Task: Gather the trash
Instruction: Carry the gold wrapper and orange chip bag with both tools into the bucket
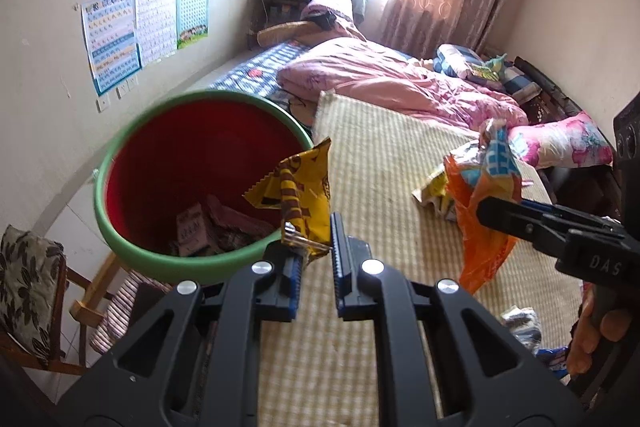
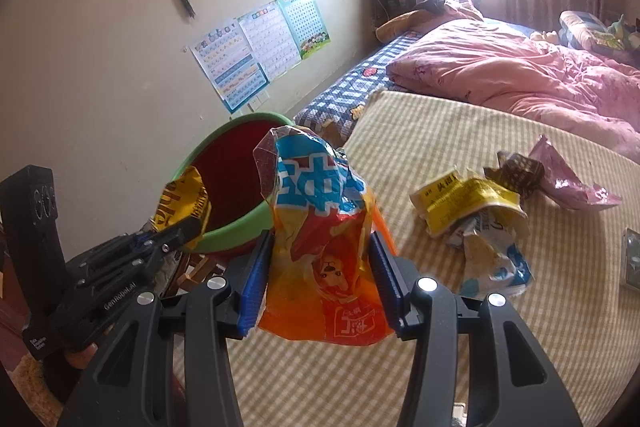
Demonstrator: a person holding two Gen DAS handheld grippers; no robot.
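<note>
Carrying step: the left gripper [image 1: 314, 247] clenches a yellow wrapper [image 1: 298, 193] at the bin [image 1: 120, 163] rim. The right gripper [image 2: 322, 275] grasps an orange bag [image 2: 324, 251] beside the bin. Each load likely needs moving over the bin's mouth before release.

Bed [image 2: 320, 367] under a striped mat; crumpled wrappers [image 2: 472, 211] loose near the pink quilt [image 2: 520, 75].

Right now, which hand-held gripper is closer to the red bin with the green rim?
Left. The left hand-held gripper, pinching a yellow wrapper, sits at the bin's rim. The right hand-held gripper, holding an orange bag, hangs farther back over the mat.
</note>
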